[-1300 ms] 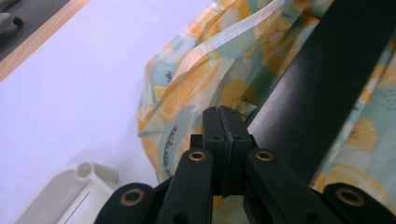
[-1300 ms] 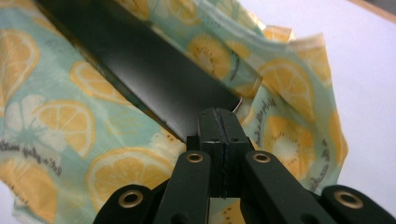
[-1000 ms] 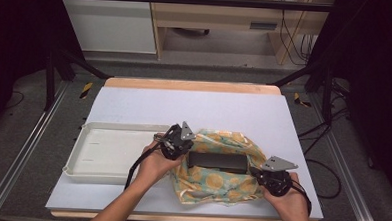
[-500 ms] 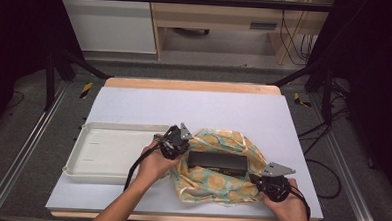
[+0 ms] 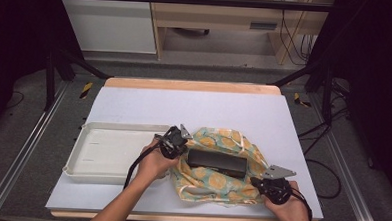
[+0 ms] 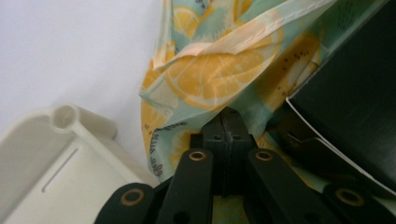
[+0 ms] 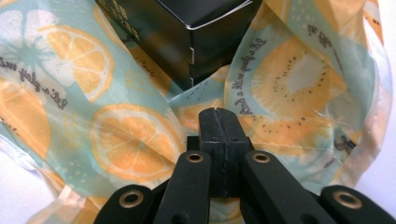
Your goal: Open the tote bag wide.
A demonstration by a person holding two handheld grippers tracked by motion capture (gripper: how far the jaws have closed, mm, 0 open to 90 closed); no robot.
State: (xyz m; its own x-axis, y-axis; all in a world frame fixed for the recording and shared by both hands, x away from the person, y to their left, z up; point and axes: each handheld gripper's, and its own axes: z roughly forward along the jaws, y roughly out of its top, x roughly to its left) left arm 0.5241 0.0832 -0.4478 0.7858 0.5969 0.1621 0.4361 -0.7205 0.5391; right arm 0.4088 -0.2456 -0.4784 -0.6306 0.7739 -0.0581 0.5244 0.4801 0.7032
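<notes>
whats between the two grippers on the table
In the high view, a black box lies on the fruit-print cloth between the left gripper and the right gripper; both have their jaws shut at the cloth's edges.

The thin citrus-printed cloth (image 5: 216,179) looks like soft woven fabric, matt, with a stitched hem and many wrinkles. The black rectangular box (image 5: 216,162) on it seems to be cardboard with a smooth, slightly glossy finish. The cream-white shallow tray (image 5: 81,165) looks like hard plastic, smooth with a soft shine. The pale sheet covering the table (image 5: 194,108) is matt and even; its edge shows light wood.
</notes>
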